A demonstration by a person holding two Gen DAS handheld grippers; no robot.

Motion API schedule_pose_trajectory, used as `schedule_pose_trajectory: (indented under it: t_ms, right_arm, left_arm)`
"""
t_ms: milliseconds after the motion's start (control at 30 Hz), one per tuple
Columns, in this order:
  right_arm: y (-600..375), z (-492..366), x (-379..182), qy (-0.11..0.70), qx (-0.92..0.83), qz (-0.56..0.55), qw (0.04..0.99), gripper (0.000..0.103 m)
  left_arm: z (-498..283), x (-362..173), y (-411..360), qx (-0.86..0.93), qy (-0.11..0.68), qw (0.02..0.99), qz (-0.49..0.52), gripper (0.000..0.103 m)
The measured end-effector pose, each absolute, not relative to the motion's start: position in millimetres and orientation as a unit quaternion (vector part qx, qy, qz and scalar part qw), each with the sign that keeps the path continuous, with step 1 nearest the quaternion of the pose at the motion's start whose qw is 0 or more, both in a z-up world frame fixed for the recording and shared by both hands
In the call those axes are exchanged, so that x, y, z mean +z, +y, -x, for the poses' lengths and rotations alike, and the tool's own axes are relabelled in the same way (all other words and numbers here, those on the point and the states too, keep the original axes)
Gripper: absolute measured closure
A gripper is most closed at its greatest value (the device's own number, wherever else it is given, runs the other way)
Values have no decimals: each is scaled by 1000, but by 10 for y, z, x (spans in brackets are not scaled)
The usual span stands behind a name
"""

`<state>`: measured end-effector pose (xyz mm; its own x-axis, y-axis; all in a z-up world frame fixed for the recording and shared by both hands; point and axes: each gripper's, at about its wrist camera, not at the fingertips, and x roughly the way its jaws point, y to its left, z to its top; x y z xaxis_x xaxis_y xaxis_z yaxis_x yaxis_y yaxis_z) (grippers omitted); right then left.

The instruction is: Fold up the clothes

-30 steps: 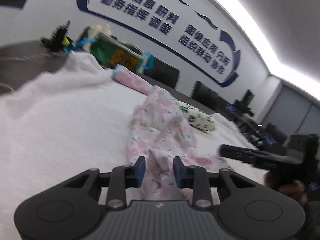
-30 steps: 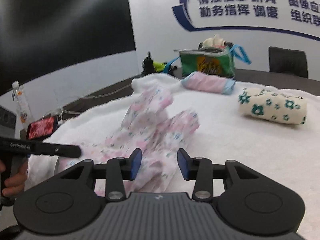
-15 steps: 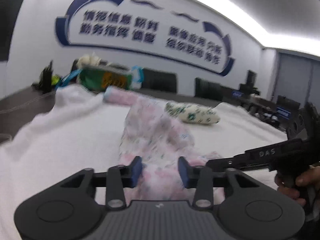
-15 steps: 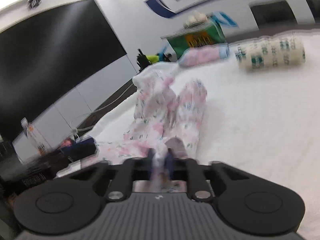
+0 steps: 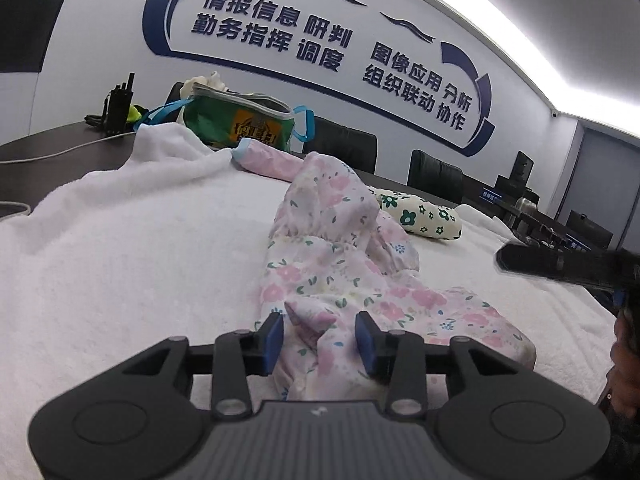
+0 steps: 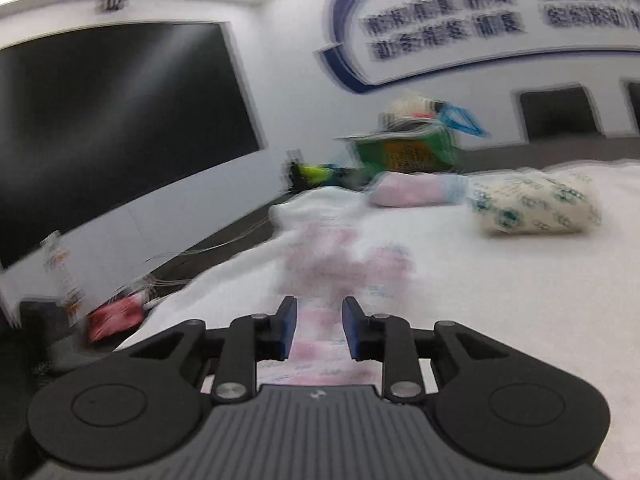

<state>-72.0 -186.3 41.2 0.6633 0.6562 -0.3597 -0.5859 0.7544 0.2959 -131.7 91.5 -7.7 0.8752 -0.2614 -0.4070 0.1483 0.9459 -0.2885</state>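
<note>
Floral garment (image 5: 340, 276) lies crumpled on the white towel (image 5: 140, 260) covering the table, one part bunched up into a peak toward the far side, the rest trailing toward the near edge.

Left gripper (image 5: 320, 336): jaws spread wide, released. A fold of the garment sits between the blue pads (image 5: 274, 338) but neither pad presses it.

Right gripper (image 6: 318, 328): jaws parted, released, garment cloth (image 6: 340, 264) lying between and below them. That view is motion-blurred; contact with the cloth cannot be told. In the left view the right gripper's body (image 5: 560, 266) shows at the right edge, above the towel, with a hand (image 5: 624, 364) below it.

Beyond the garment: a pink roll (image 5: 268, 162) with a blue end, and a cream roll (image 5: 420, 216) with green flowers, both on the towel, well apart from the grippers. Behind them a green bag (image 5: 240, 122) with blue handles. Dark screen (image 6: 112, 128) on the left wall in the right view.
</note>
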Motion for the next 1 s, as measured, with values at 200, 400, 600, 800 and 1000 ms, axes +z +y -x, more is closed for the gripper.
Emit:
schedule_pose_trajectory:
  t_ms: [200, 400, 600, 800, 1000]
  right_arm:
    - [-1432, 627, 117, 297, 347, -18, 890, 80]
    - [-1431, 641, 61, 300, 352, -17, 887, 80]
    - [-1647, 766, 358, 237, 342, -29, 909, 80]
    - [-1738, 703, 226, 277, 321, -37, 905, 80]
    - [-1706, 641, 168, 290, 329, -12, 899, 76]
  left_arm:
    - [1421, 75, 986, -128, 199, 963, 130, 60]
    - [1563, 276, 1076, -155, 162, 965, 135, 62]
    - [1518, 281, 984, -168, 170, 965, 106, 65]
    - [1230, -32, 960, -142, 255, 948, 124, 75]
    - [1400, 45, 1242, -145, 222, 950, 166, 66]
